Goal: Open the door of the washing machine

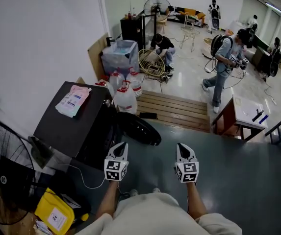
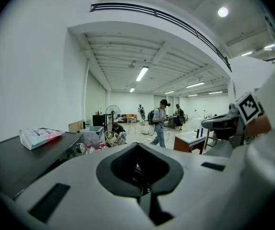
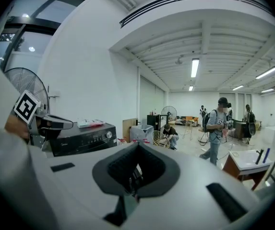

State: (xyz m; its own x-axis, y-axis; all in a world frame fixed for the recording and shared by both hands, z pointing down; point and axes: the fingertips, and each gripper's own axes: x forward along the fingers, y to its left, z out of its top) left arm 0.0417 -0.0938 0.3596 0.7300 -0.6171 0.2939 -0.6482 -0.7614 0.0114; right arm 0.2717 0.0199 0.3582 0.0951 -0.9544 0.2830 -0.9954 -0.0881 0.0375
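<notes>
The black washing machine [image 1: 76, 124] stands at the left, with a pink-and-white pouch [image 1: 72, 101] on its top. Its round dark door [image 1: 139, 129] is swung out from the front, over the grey floor. My left gripper [image 1: 121, 145] is raised just right of the machine's front, near the door, and its jaws are shut on nothing. My right gripper [image 1: 181, 146] is level with it further right, also shut and empty. In the left gripper view the machine's top [image 2: 27, 157] lies at the left. The right gripper view shows its control panel [image 3: 82, 138].
A standing fan [image 1: 5, 175] and a yellow box [image 1: 56, 212] sit at the near left. Water jugs [image 1: 125, 94] and a wooden platform [image 1: 172, 109] lie beyond the machine. A small table [image 1: 243, 114] is at the right. A person [image 1: 223, 67] walks further back, and others are beyond.
</notes>
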